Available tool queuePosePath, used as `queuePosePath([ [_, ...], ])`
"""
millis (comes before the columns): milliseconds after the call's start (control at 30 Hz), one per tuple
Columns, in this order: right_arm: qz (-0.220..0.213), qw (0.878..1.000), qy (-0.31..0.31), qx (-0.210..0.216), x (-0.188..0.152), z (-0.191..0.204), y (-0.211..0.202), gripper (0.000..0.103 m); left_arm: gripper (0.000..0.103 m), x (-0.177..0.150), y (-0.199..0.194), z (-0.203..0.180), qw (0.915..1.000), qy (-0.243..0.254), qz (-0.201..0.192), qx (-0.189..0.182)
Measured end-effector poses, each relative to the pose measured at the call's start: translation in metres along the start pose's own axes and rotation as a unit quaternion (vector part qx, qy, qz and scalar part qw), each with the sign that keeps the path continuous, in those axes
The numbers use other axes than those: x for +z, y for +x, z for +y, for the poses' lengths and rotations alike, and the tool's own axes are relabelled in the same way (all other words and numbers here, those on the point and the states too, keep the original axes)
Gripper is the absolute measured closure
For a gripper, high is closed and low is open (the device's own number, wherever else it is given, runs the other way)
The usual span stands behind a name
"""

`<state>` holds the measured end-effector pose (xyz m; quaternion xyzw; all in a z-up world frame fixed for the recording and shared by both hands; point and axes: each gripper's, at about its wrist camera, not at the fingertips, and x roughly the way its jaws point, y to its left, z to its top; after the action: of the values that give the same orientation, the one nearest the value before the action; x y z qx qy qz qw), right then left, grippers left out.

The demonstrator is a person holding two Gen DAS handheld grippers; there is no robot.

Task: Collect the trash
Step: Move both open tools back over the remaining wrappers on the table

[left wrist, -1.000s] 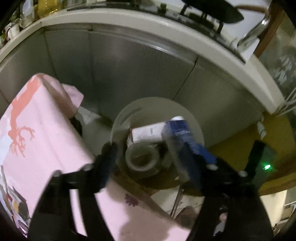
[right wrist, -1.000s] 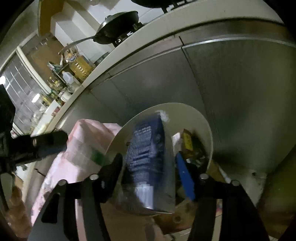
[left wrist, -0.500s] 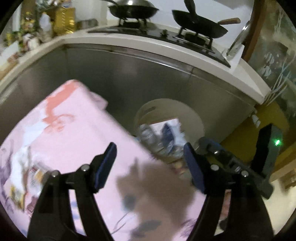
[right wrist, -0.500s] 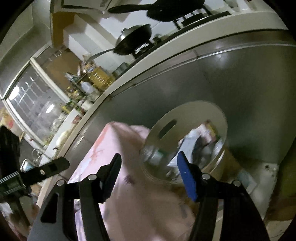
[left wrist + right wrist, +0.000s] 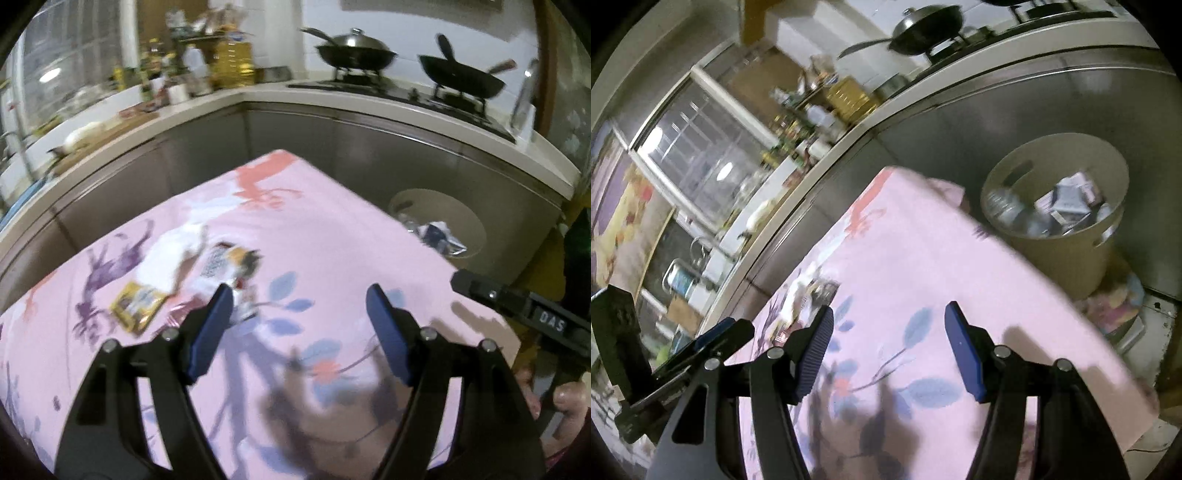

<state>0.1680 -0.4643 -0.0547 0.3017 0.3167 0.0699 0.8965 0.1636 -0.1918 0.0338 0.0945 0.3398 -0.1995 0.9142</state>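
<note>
- Left wrist view: we see our left gripper [image 5: 299,321] with its jaws wide apart and nothing between them, hanging over the pink flowered tablecloth [image 5: 332,243].
- Trash lies on the cloth up and to the left of the gripper: a yellow packet [image 5: 137,305], a crumpled white paper [image 5: 173,254] and a printed wrapper [image 5: 221,264], close together and blurred. The left fingertip [image 5: 218,314] sits just in front of the wrapper pile in the picture; we cannot tell whether it touches anything.
- The beige bin [image 5: 469,214] stands beyond the cloth's far right edge, against the steel cabinet [image 5: 369,155]; blue and white trash shows inside it.
- At the right edge a hand [image 5: 565,406] grips the other tool's black body.
- Two woks [image 5: 354,55] stand on the stove on the counter behind.
- Right wrist view: our right gripper [image 5: 886,332] also stands wide, holding nothing, above the same tablecloth [image 5: 923,258].
- The bin [image 5: 1071,254] is at upper right, beside the table's far corner, with cartons and clear plastic inside [image 5: 1067,206].
- The remaining trash pile [image 5: 809,291] lies on the cloth just beyond the left finger [image 5: 816,347], too blurred to tell piece from piece.
- The left gripper's black body [image 5: 683,354] shows at the lower left.
</note>
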Motion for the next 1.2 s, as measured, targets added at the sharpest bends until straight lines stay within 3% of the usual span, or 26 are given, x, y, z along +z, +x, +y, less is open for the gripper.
queuePosePath([
  [367,0.048,0.997,-0.055,0.021,-0.030,0.066,0.020,0.043,0.031,-0.042,-0.036,0.069,0.9961,-0.055,-0.012,0.067],
  [1200,0.121,0.982,-0.131,0.058,-0.079,0.152,0.056,0.043,0.031,-0.105,-0.058,0.176,0.9767,-0.161,0.007,0.142],
])
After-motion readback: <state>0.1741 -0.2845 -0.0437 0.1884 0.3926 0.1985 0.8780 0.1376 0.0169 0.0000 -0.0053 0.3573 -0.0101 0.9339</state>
